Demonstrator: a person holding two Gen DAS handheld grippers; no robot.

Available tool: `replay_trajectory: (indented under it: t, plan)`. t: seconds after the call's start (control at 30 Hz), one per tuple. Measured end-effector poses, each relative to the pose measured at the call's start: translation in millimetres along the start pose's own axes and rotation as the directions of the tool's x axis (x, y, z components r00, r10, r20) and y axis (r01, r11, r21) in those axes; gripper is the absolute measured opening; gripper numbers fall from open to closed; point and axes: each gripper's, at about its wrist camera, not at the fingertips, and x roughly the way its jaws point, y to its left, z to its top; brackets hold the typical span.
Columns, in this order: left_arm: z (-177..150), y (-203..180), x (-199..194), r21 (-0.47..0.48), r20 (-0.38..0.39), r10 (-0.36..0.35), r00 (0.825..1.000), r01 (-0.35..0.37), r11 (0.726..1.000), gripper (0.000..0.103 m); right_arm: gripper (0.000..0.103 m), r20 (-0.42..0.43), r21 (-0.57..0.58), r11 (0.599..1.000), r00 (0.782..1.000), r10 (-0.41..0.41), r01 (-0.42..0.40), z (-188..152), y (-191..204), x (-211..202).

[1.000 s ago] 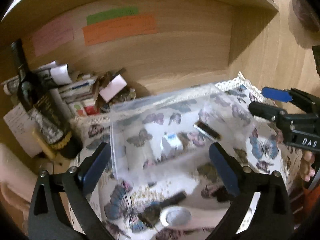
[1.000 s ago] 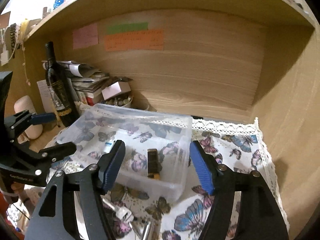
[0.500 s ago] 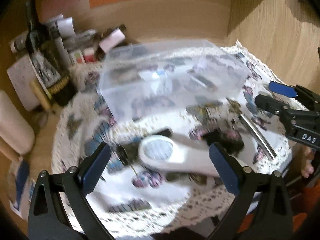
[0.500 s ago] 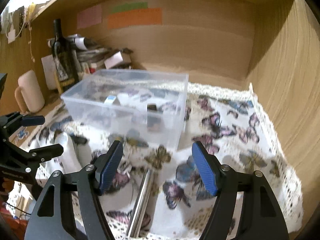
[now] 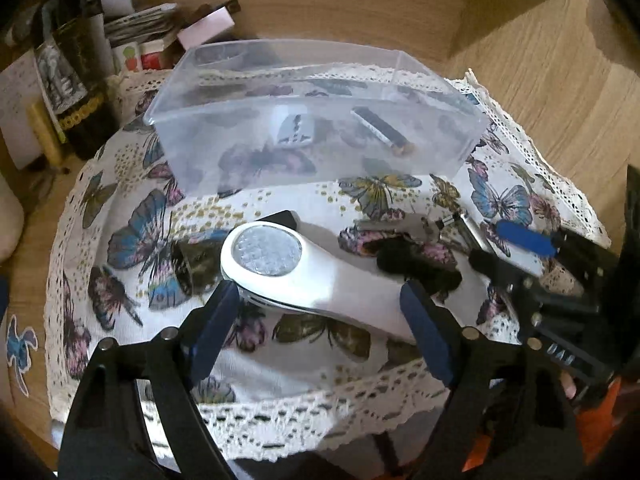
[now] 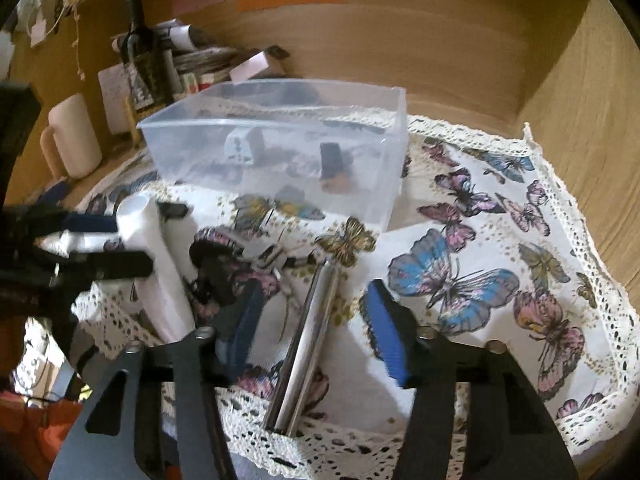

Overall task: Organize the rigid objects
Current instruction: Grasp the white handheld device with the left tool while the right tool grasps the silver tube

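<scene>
A clear plastic bin (image 5: pixel 312 120) stands on the butterfly cloth (image 5: pixel 120 240) and holds a white adapter (image 5: pixel 296 132) and a dark lighter-like bar (image 5: pixel 380 128). In front of it lie a white LED torch (image 5: pixel 304 276), a black object (image 5: pixel 416 264) and a shiny metal tube (image 6: pixel 308 344). My left gripper (image 5: pixel 320 320) is open, its fingers either side of the torch's handle. My right gripper (image 6: pixel 316 332) is open, straddling the metal tube. The bin (image 6: pixel 280 148) and torch (image 6: pixel 156 264) also show in the right wrist view.
A wine bottle (image 6: pixel 142 60), papers and small boxes (image 5: pixel 152 32) crowd the back left corner. A cream mug (image 6: pixel 72 140) stands at the left. Wooden walls close the back and right. The cloth's lace edge (image 6: pixel 360 448) hangs over the front.
Both grippers have pulled back from the bin and lowered toward the front of the cloth. The left now frames the torch, the right frames the metal tube.
</scene>
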Motion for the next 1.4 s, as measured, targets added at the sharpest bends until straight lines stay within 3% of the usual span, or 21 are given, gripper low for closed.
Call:
replay_trajectory:
  t: [0.13,0.27,0.43,0.57,0.63,0.7,0.73,1.03,1.2,1.4]
  plan:
    - [10,-1,8,-0.001,-0.006,-0.013,1.0,0.013,1.0,0.078,0.023,-0.032,0.01,1.0,0.999,0.002,-0.002,-7,-1,7]
    - [18,-2,20,-0.014,-0.016,-0.035,0.999,0.035,0.999,0.076,0.016,-0.026,0.041,0.999,1.0,0.007,-0.006,-7,-7,3]
    - [22,-14,30,0.011,-0.012,-0.053,0.999,0.053,0.999,0.066,0.014,-0.022,0.068,0.998,1.0,-0.008,0.01,-8,-13,0]
    - [20,-16,26,0.038,-0.011,-0.076,0.997,0.077,0.996,0.052,0.014,-0.018,0.072,0.997,1.0,-0.022,0.023,-9,-15,-3]
    - [15,-13,22,0.055,-0.017,-0.095,0.995,0.096,0.994,0.039,0.014,-0.015,0.084,0.996,0.999,-0.029,0.03,-9,-18,-4]
    - [10,-11,15,0.085,-0.02,-0.069,0.997,0.07,0.994,0.028,0.014,-0.011,0.097,0.995,0.999,-0.032,0.033,-9,-22,-5]
    - [7,-10,13,0.101,-0.02,-0.049,0.999,0.051,0.994,0.027,0.014,-0.009,0.102,0.994,0.999,-0.035,0.036,-9,-23,-6]
    - [-1,-5,5,0.203,-0.036,0.022,0.999,-0.015,0.979,0.027,0.014,0.002,0.139,0.989,0.999,-0.05,0.049,-9,-35,-11]
    - [15,-12,23,0.208,-0.062,0.022,0.998,-0.008,0.978,0.051,0.014,-0.016,0.141,0.989,0.999,-0.051,0.053,-10,-36,-5]
    - [28,-13,40,0.226,-0.069,0.031,0.997,-0.015,0.974,0.053,0.015,-0.03,0.131,0.99,0.998,-0.055,0.058,-6,-33,2]
